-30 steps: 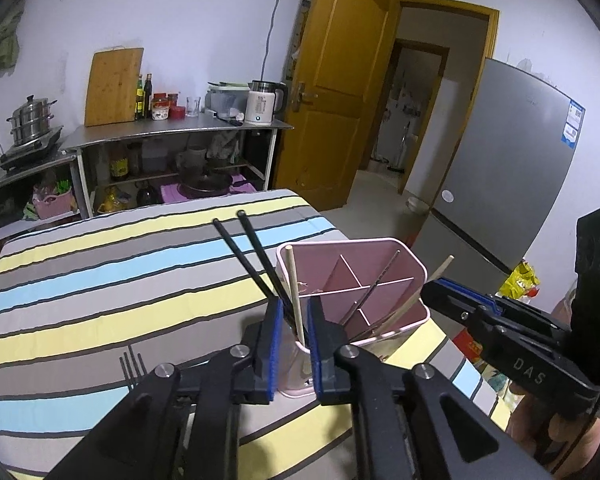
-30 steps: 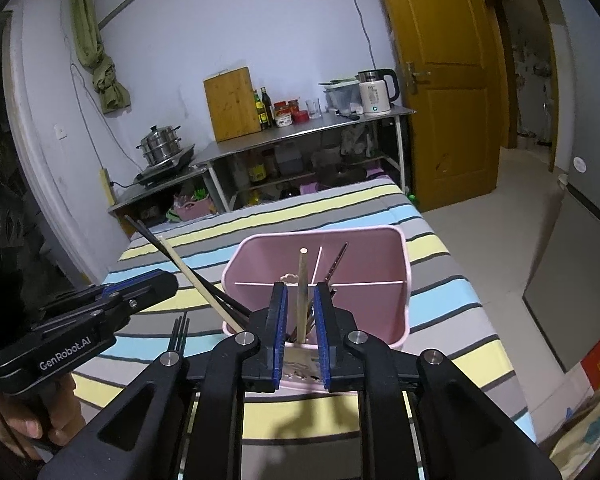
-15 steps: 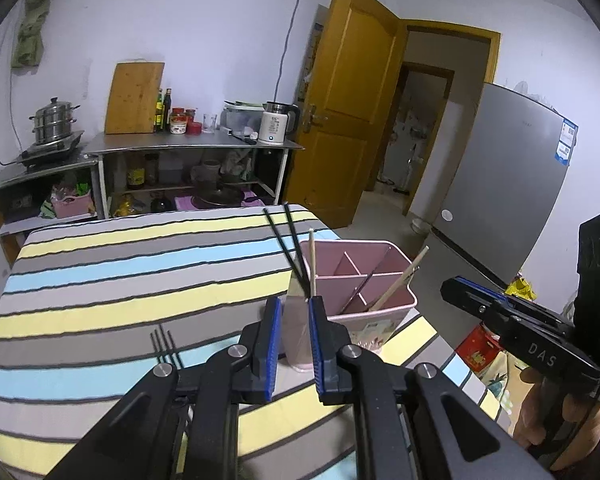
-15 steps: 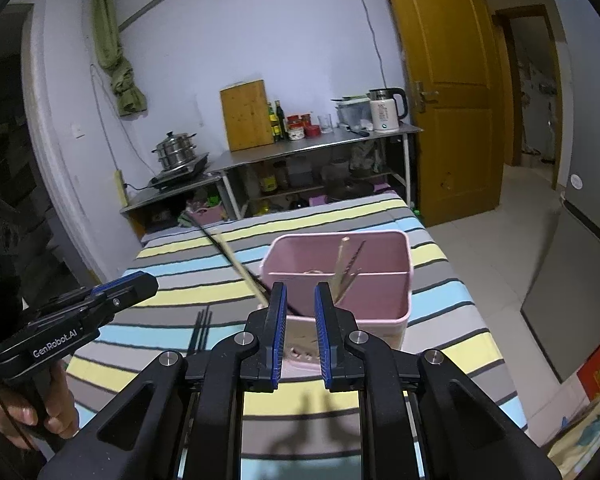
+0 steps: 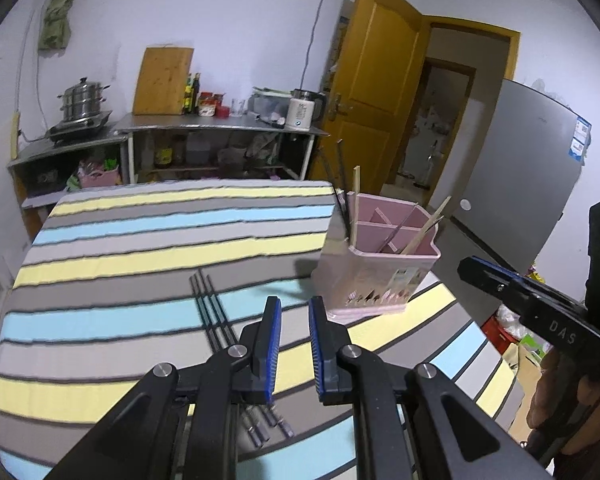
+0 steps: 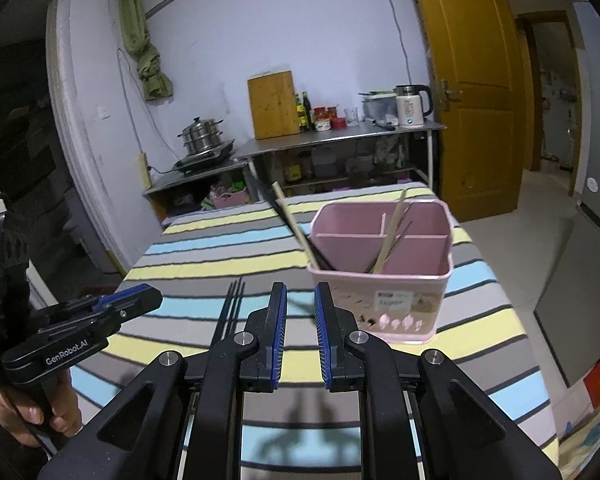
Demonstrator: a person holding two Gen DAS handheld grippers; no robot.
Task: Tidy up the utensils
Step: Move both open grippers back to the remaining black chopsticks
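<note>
Above a table draped in a striped cloth [image 5: 140, 256], the left gripper [image 5: 291, 312] hovers level, its blue-padded fingers [image 5: 275, 320] slightly parted with nothing between them. In the right wrist view it appears at the left edge, gripped from below by the person's left hand [image 6: 28, 412]. Three dark metal chopsticks [image 5: 208, 308] lie side by side on the cloth just left of that gripper. Further right, near the table's edge, stands the pink utensil holder [image 5: 376, 276], wooden chopsticks [image 5: 424, 226] leaning in its compartments and dark ones slanting out over its left rim. The right gripper [image 6: 301, 312] hangs over the cloth beside the holder, fingers [image 6: 280, 320] likewise a little apart and empty.
</note>
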